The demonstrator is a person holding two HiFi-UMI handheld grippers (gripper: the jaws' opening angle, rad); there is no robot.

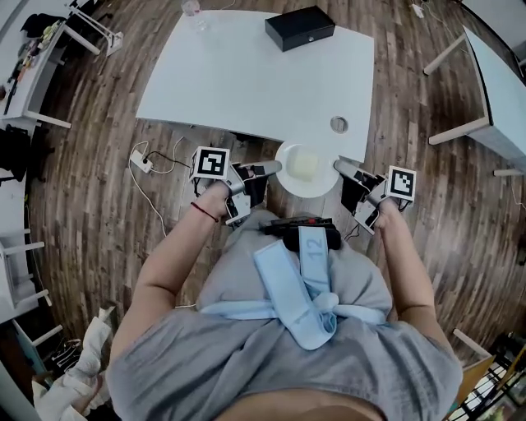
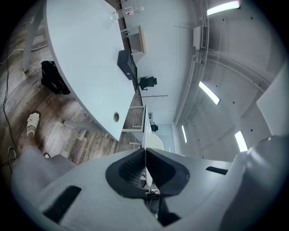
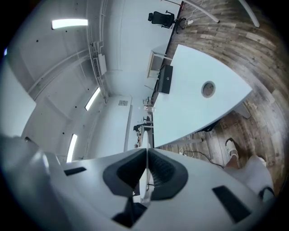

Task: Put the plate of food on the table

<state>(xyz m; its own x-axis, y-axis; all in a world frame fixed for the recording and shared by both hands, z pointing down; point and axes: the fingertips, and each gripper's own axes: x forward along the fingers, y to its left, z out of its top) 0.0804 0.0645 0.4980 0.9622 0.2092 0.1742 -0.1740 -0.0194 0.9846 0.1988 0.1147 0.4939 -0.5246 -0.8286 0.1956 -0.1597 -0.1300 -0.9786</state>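
Observation:
A round white plate (image 1: 289, 178) with a pale block of food (image 1: 303, 165) on it hangs level in front of me, just off the near edge of the white table (image 1: 246, 82). My left gripper (image 1: 275, 168) is shut on the plate's left rim and my right gripper (image 1: 339, 167) on its right rim. In the left gripper view the plate (image 2: 152, 143) shows edge-on, its rim pinched between the dark pads (image 2: 131, 169) of the left gripper (image 2: 146, 173). The right gripper view shows the plate (image 3: 143, 155) edge-on in the right gripper (image 3: 146, 169).
A black box (image 1: 300, 27) sits at the table's far side and a clear bottle (image 1: 191, 10) at its far left. A round cable hole (image 1: 339, 124) lies near the table's front right corner. A power strip (image 1: 141, 161) with cables lies on the wood floor. Another white table (image 1: 497, 90) stands at right.

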